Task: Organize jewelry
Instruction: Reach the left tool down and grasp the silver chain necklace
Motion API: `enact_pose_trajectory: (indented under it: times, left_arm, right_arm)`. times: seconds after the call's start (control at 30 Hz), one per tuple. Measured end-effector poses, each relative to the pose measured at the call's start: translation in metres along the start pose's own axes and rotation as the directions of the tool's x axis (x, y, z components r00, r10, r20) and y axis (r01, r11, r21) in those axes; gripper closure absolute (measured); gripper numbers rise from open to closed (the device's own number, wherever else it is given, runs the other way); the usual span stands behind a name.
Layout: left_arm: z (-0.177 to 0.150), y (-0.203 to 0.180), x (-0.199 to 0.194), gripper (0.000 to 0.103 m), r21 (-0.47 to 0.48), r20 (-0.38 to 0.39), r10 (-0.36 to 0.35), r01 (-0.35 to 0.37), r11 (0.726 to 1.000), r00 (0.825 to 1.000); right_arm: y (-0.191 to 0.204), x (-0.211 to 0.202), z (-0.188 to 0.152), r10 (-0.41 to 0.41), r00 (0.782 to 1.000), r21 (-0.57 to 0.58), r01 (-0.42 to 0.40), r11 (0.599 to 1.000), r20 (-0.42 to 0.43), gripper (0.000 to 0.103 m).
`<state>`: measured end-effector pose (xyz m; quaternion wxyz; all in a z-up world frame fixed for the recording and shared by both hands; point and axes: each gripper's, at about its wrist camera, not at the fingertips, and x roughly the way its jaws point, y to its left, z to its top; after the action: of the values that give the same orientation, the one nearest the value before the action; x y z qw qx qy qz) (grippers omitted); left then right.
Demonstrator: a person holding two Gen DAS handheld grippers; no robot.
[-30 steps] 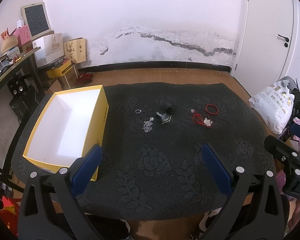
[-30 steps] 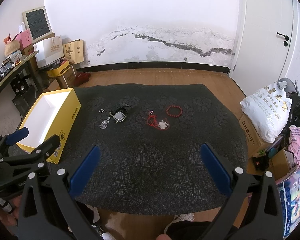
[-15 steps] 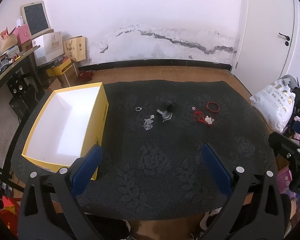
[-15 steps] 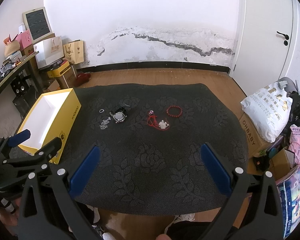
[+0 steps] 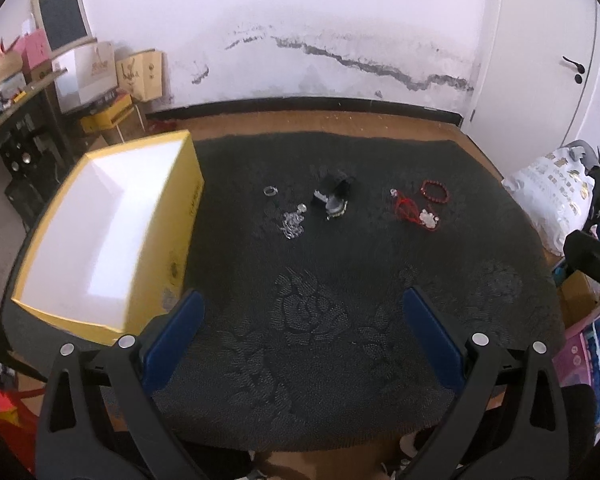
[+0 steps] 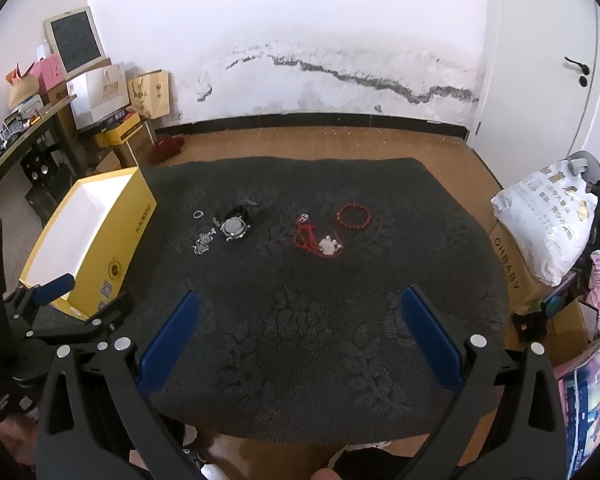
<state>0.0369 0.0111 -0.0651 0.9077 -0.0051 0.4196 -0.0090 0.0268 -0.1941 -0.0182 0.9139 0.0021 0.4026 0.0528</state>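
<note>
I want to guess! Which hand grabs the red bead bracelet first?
Probably right. The red bead bracelet lies at the row's right end, farthest from the yellow box. Both the right hand-held gripper and the left are open.

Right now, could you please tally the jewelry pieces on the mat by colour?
Silver: 2, the ring and the chain
Black: 1, the watch
Red: 2, the bead bracelet and the cord necklace
Total: 5

Bright even daylight, heavy fisheye bending with black corners; left wrist view's smeared, especially the yellow box (image 5: 100,232) at 9 o'clock.
</note>
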Motion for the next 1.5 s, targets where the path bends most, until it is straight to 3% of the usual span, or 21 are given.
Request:
enact_pose_trajectory:
  times: [0.17,0.37,0.5,0.6,0.8,0.9,1.1,1.27,1.3,1.33,1.4,1.5]
  left_arm:
    - [0.0,-0.003,0.047,0.006,0.01,-0.022,-0.034,0.034,0.999,0.999]
    - [0.003,0.007,0.123,0.006,-0.045,-0.036,-0.093,0.092,0.995,0.995]
    - [0.008,0.006,0.172,0.006,-0.013,-0.071,-0.074,0.073,0.997,0.995]
    - [0.015,0.01,0.197,0.006,0.001,-0.075,-0.054,0.055,0.999,0.996]
    - [0.033,0.025,0.231,0.006,0.061,-0.122,-0.065,0.073,0.995,0.99]
    - [0.035,0.019,0.235,0.006,0.191,-0.096,-0.071,0.088,0.978,0.993]
    - [0.049,0.023,0.248,0.006,0.252,-0.105,-0.142,0.164,0.954,0.984]
    - [0.05,0.019,0.249,0.006,0.246,-0.097,-0.131,0.151,0.957,0.987]
    - [0.051,0.018,0.248,0.012,0.241,-0.09,-0.127,0.145,0.96,0.988]
    - [0.05,0.019,0.244,0.028,0.233,-0.08,-0.12,0.136,0.963,0.99]
    - [0.051,0.02,0.239,0.049,0.231,-0.065,-0.127,0.138,0.963,0.99]
    - [0.054,0.015,0.239,0.055,0.251,-0.055,-0.12,0.13,0.959,0.991]
  right_arm:
    - [-0.009,0.04,0.012,0.005,1.0,0.005,-0.005,1.0,-0.01,0.006]
    - [-0.023,0.099,0.017,0.032,0.999,0.03,-0.031,0.999,-0.03,0.006]
    - [-0.031,0.134,0.012,0.045,0.999,0.069,-0.045,0.997,-0.006,0.006]
    - [-0.038,0.154,0.01,0.069,0.997,0.07,-0.066,0.995,-0.038,0.006]
    - [-0.048,0.167,0.015,0.129,0.99,0.1,-0.122,0.987,-0.06,0.006]
    - [-0.049,0.167,0.016,0.15,0.987,0.109,-0.143,0.984,-0.061,0.006]
    - [-0.045,0.16,0.015,0.192,0.979,0.113,-0.184,0.976,-0.064,0.006]
    - [-0.046,0.157,0.015,0.197,0.979,0.119,-0.19,0.975,-0.055,0.006]
    - [-0.047,0.158,0.015,0.196,0.979,0.122,-0.188,0.974,-0.057,0.006]
    - [-0.048,0.158,0.015,0.198,0.978,0.128,-0.189,0.973,-0.059,0.006]
    - [-0.05,0.158,0.016,0.201,0.978,0.137,-0.191,0.972,-0.06,0.006]
    - [-0.051,0.158,0.016,0.203,0.978,0.137,-0.194,0.971,-0.057,0.006]
